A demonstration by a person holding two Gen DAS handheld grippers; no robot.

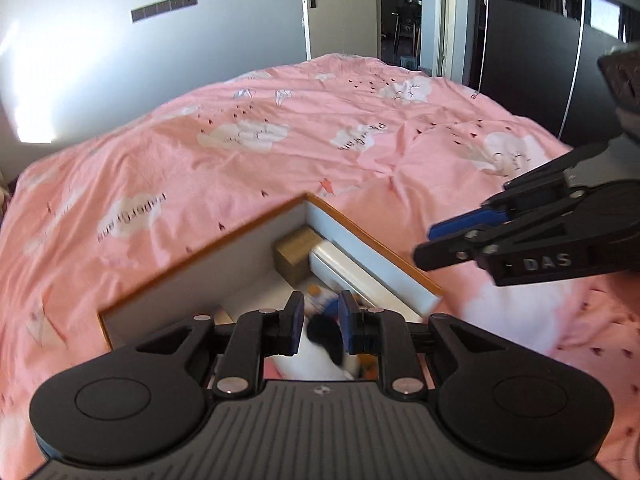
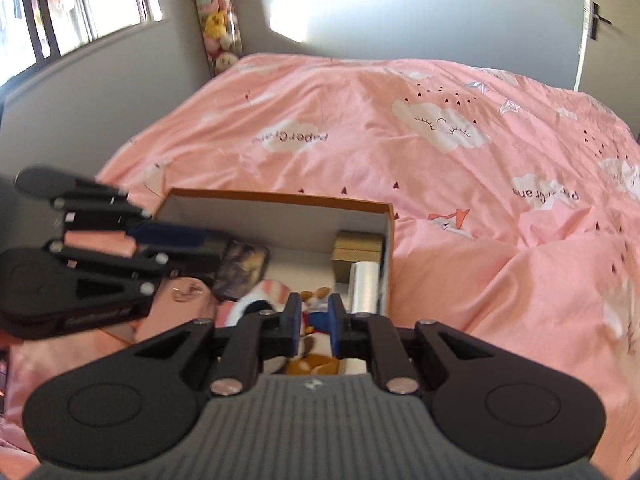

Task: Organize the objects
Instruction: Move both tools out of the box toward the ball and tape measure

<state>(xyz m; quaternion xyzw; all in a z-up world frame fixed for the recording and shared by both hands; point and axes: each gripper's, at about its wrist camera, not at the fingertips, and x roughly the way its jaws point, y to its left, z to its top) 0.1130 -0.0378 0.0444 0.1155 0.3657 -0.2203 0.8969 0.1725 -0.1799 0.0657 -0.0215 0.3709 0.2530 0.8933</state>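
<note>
A: Box (image 1: 256,236) sits on the pink duvet (image 1: 240,136), low and centre in our left view, orange-rimmed with white walls, lid off.

B: And in our right view the box (image 2: 280,216) runs across the middle of the frame. We see a brown carton (image 2: 356,248) in its far right corner, a silvery roll (image 2: 364,286) just beside it along the right wall, and a dark tin (image 2: 244,266) toward the left.

A: Our left gripper (image 1: 319,322) hangs over the box, blue pads a narrow gap apart. We pinch nothing. Blurred toys lie below the gap, not in it.

B: Same on our side. The right gripper (image 2: 315,322) hovers above the box, jaws slightly parted, nothing clasped. A plush toy (image 2: 314,294) lies in the box just past the fingertips, too blurred for us to say more than orange, white and blue.

A: We catch the right gripper (image 1: 452,240) at the right edge of our frame, above the duvet beside the box.

B: And the left gripper (image 2: 180,236) comes in from our left, over the box's left end, tips near the tin. Whether they touch it we cannot tell. A tall bag of soft toys (image 2: 218,16) leans on the wall, upper left.
</note>
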